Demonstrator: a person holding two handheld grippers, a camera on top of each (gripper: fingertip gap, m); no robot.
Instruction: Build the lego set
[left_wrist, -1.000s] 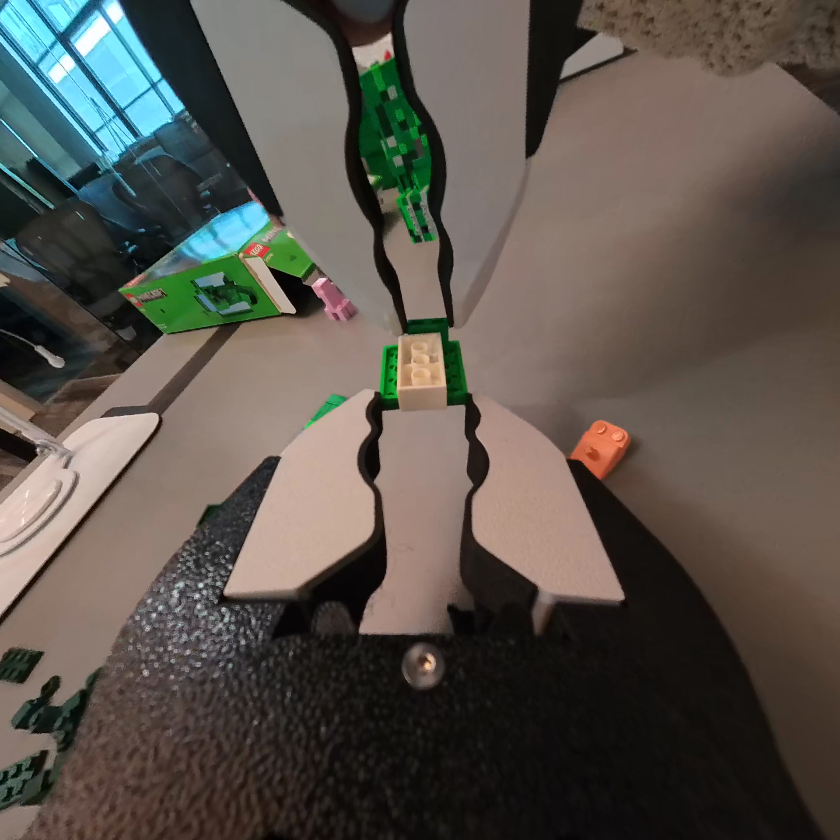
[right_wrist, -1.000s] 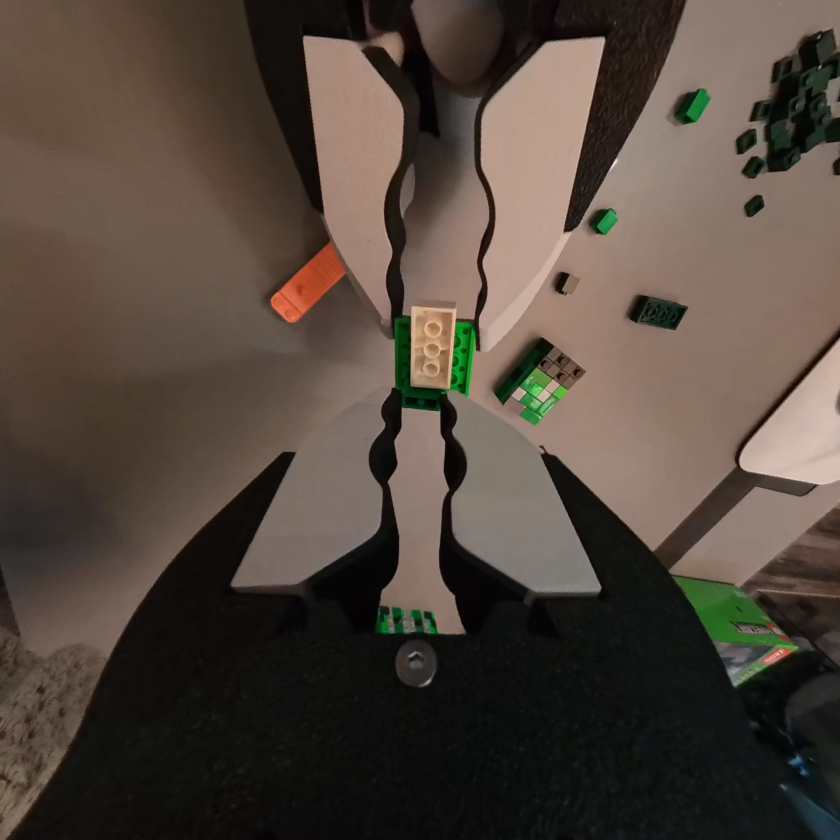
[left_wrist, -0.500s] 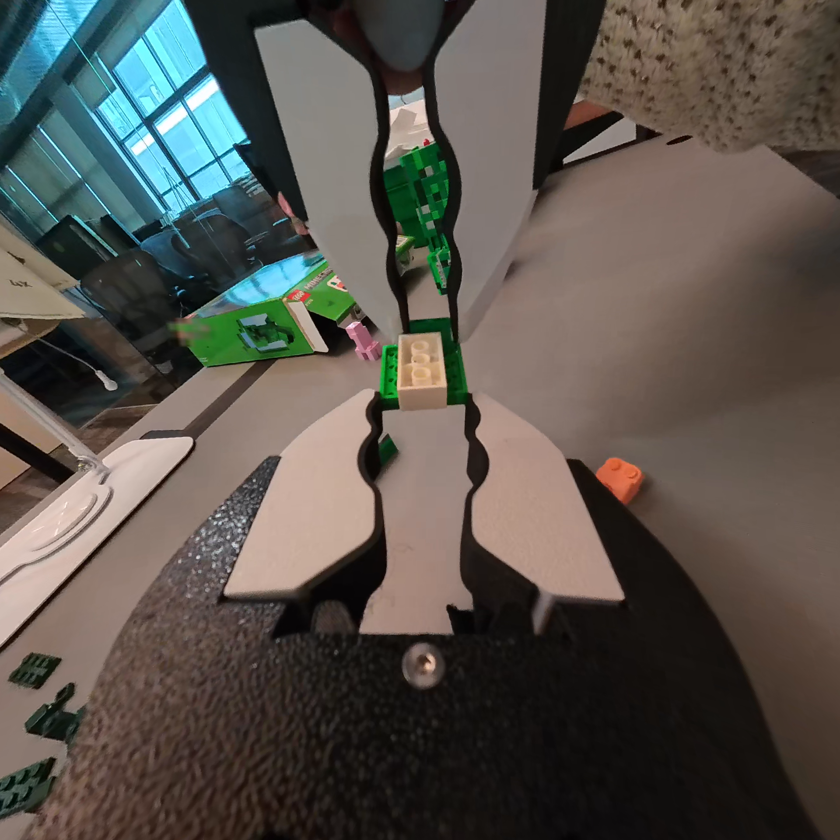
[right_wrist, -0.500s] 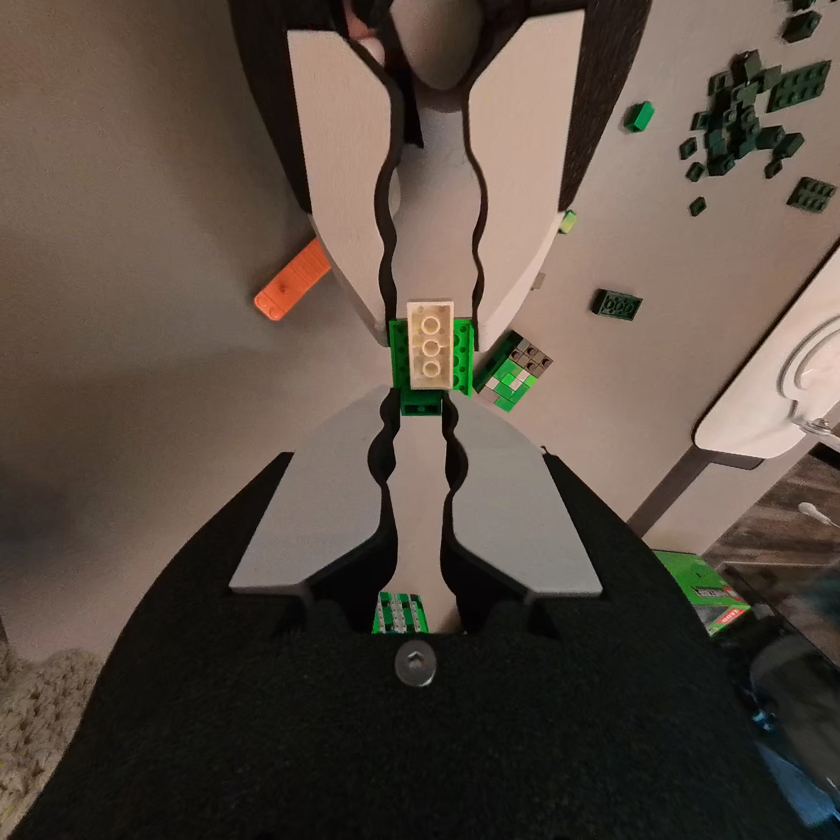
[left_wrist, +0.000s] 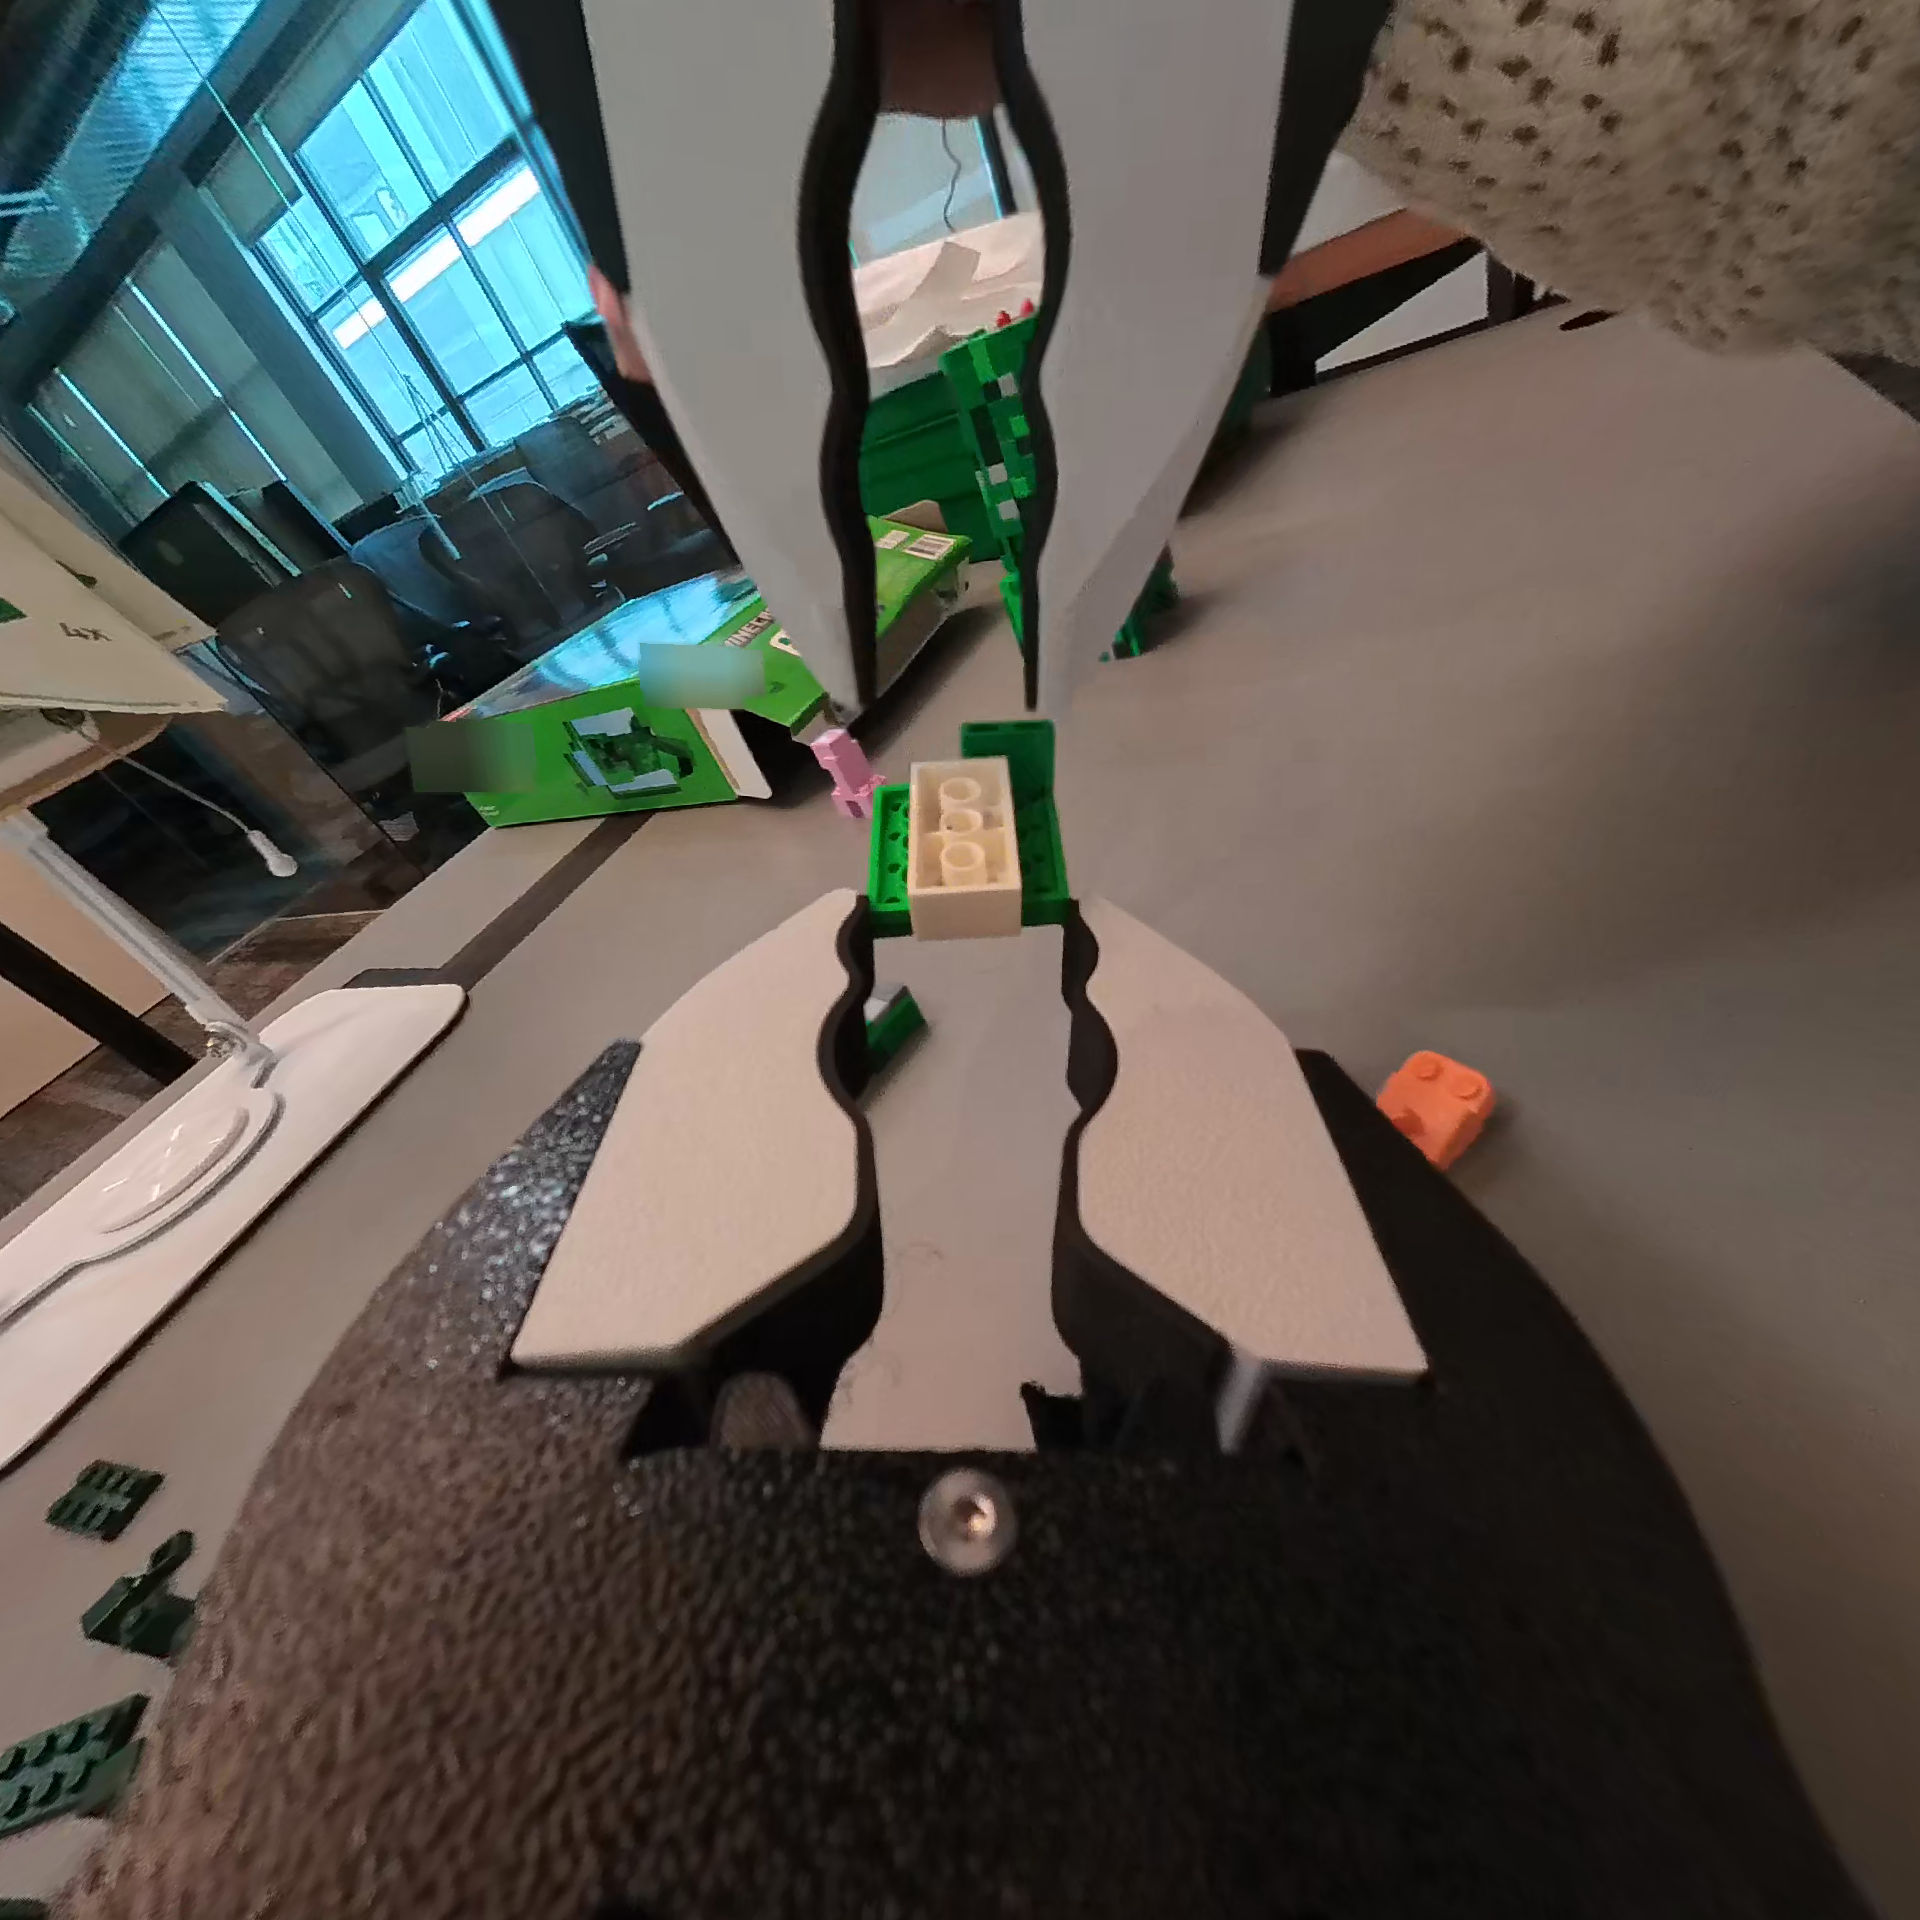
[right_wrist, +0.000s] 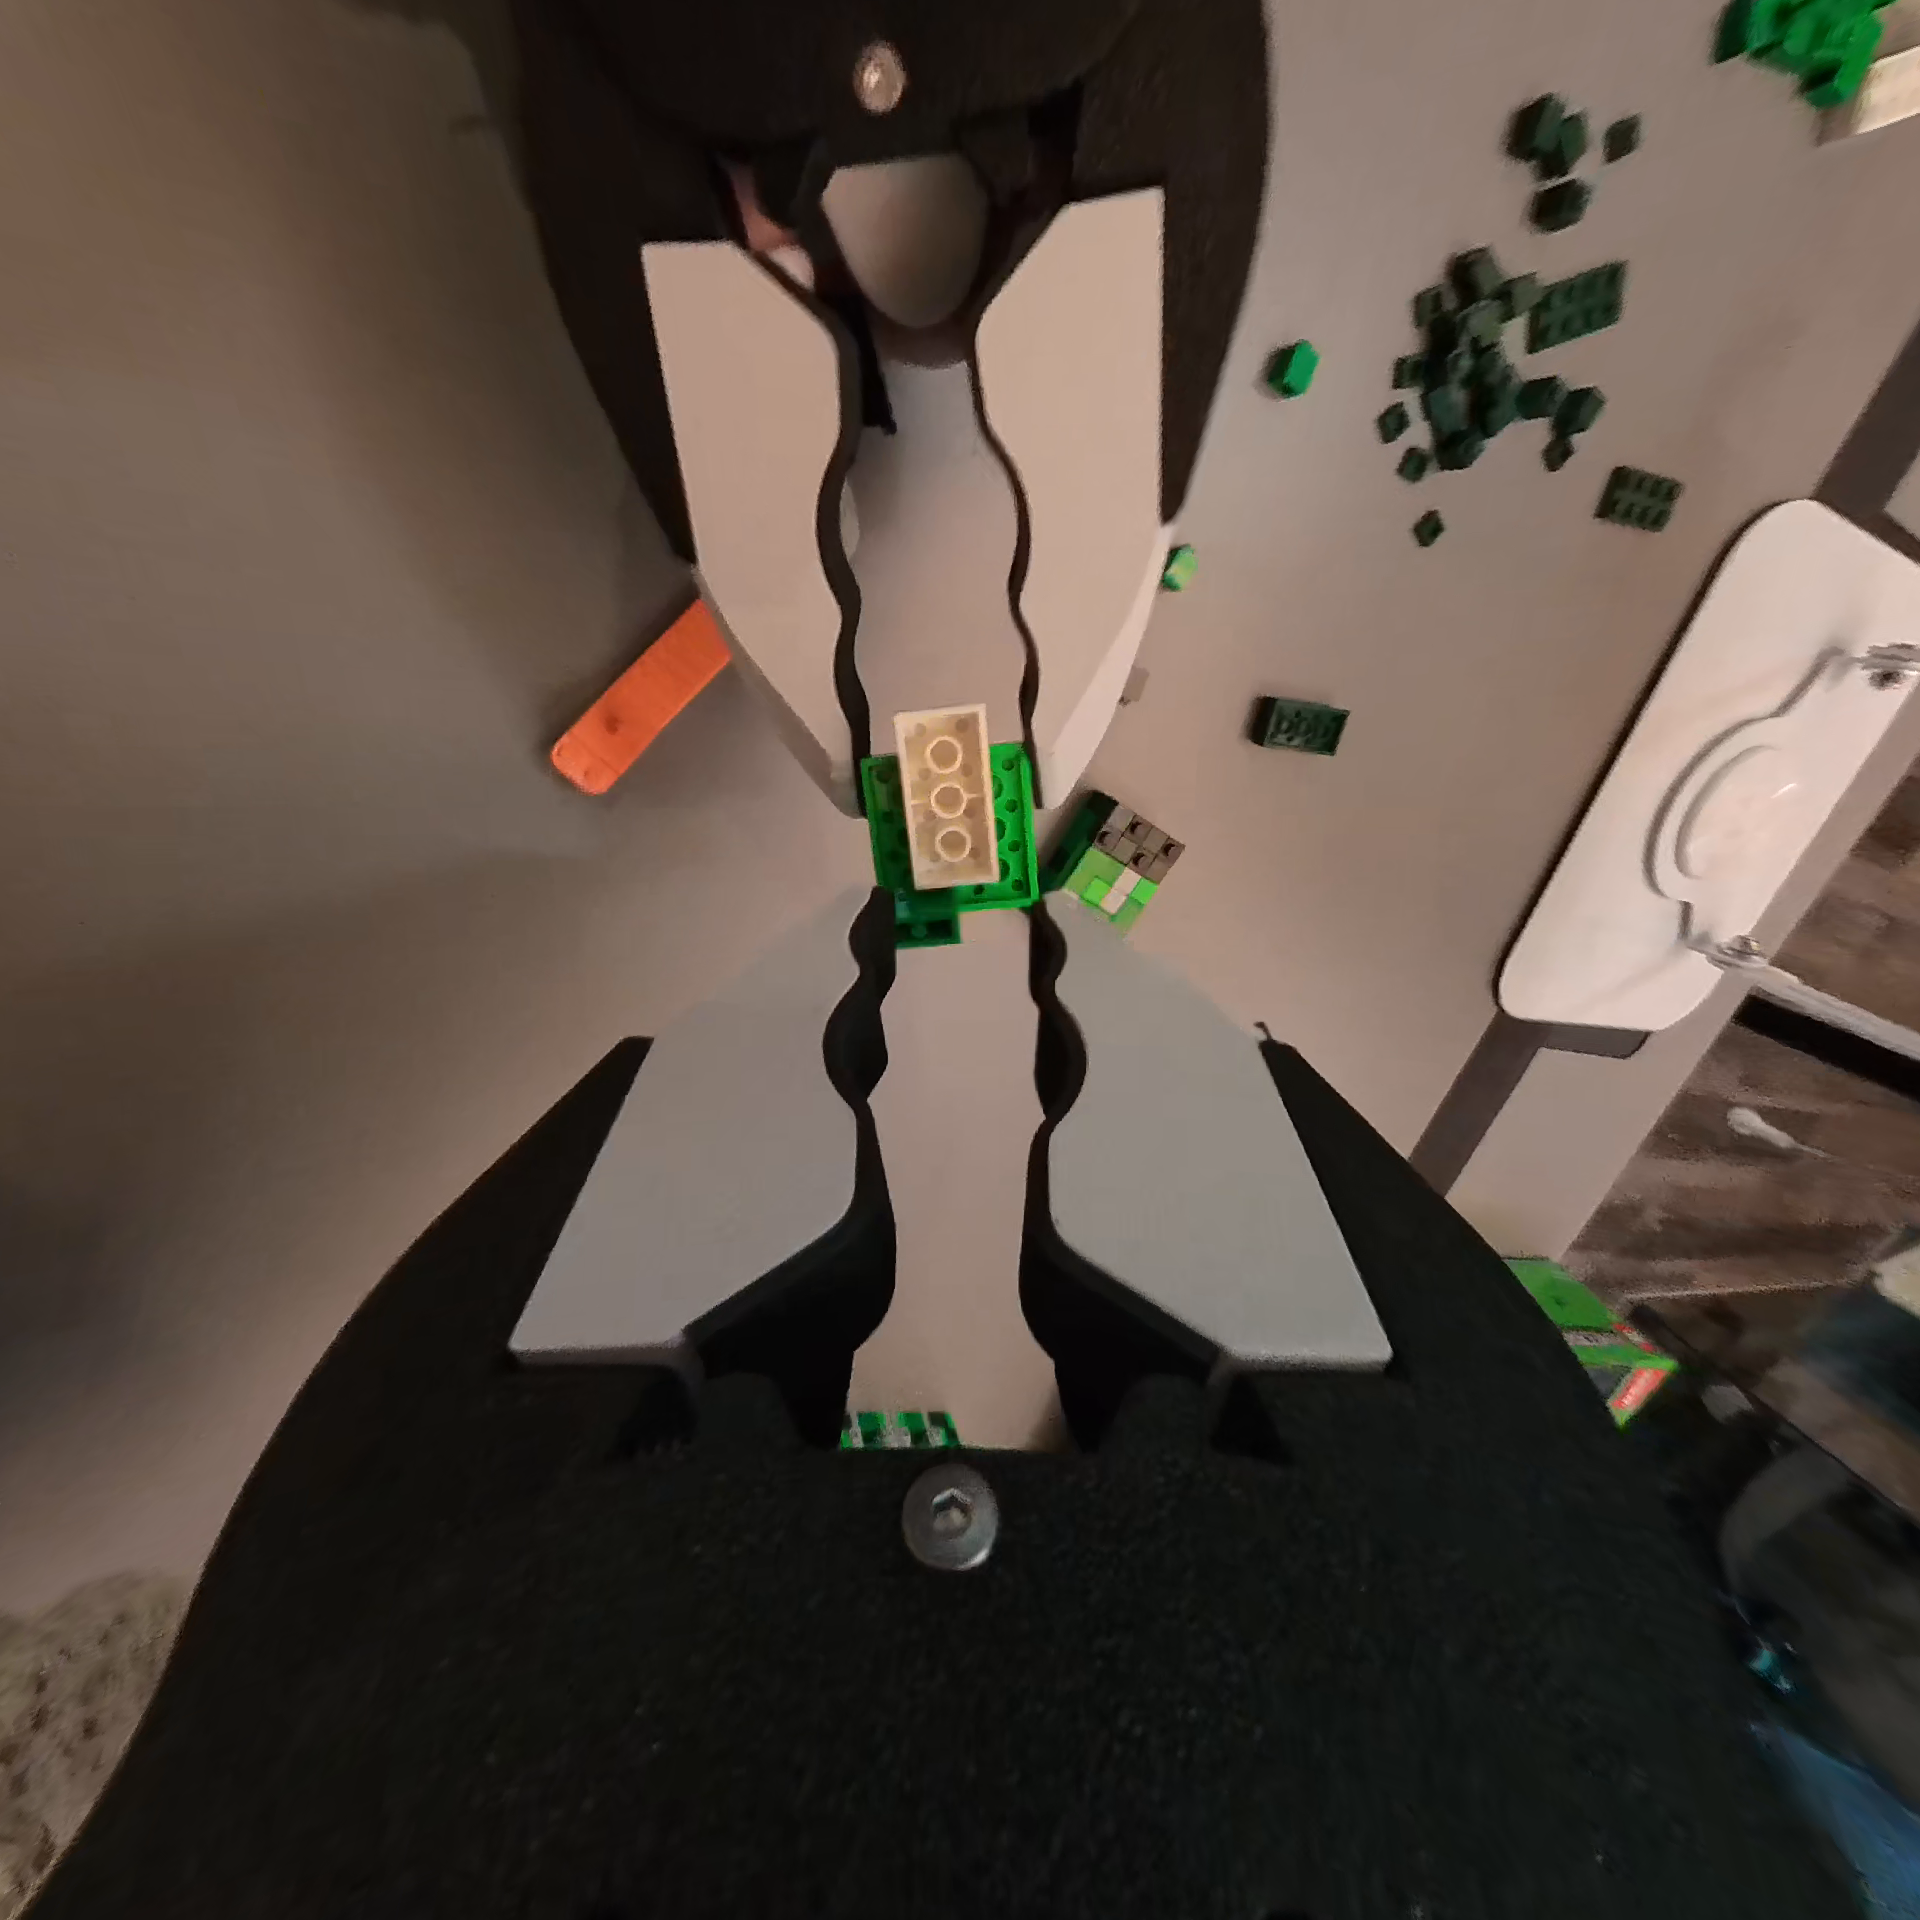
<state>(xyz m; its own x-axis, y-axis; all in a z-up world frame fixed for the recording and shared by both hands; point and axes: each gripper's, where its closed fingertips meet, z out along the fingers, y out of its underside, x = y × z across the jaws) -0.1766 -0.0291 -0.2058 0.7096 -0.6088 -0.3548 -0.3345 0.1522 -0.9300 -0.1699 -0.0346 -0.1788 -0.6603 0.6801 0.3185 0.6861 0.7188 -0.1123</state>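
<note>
Grey tabletop (left_wrist: 1558, 727) fills both wrist views, with glass office walls and dim chairs behind it at 10 o'clock in the left wrist view. The task's piece, a small green plate assembly (left_wrist: 971, 847) with a white brick (left_wrist: 961, 847) pressed on top, is held up in the air between the two tools. The left gripper (left_wrist: 966, 914) is clamped on the plate's near edge. The right gripper (right_wrist: 961, 914) pinches a small green piece that sticks out from the assembly's far end.

Against the frames of a second ago, the assembly has been lifted higher off the table: the horizon has dropped, the lego box (left_wrist: 613, 758) and the tall green model (left_wrist: 992, 447) now show beneath and between the opposite fingers, and the orange brick separator (left_wrist: 1434, 1107) sits farther below at 3 o'clock. The grip on both ends looks unchanged. That reads as an inspection or repositioning lift rather than a new brick being seated, so the build appears to be mid-way, with a pile of dark green pieces (right_wrist: 1486, 395) at 1 o'clock in the right wrist view not yet used and a chequered green tile block (right_wrist: 1117, 862) lying just beside the held part.

As for writing, the green box carries printed branding, partly hidden by mosaic patches, and a paper sheet (left_wrist: 83, 644) at 9 o'clock bears marks.
</note>
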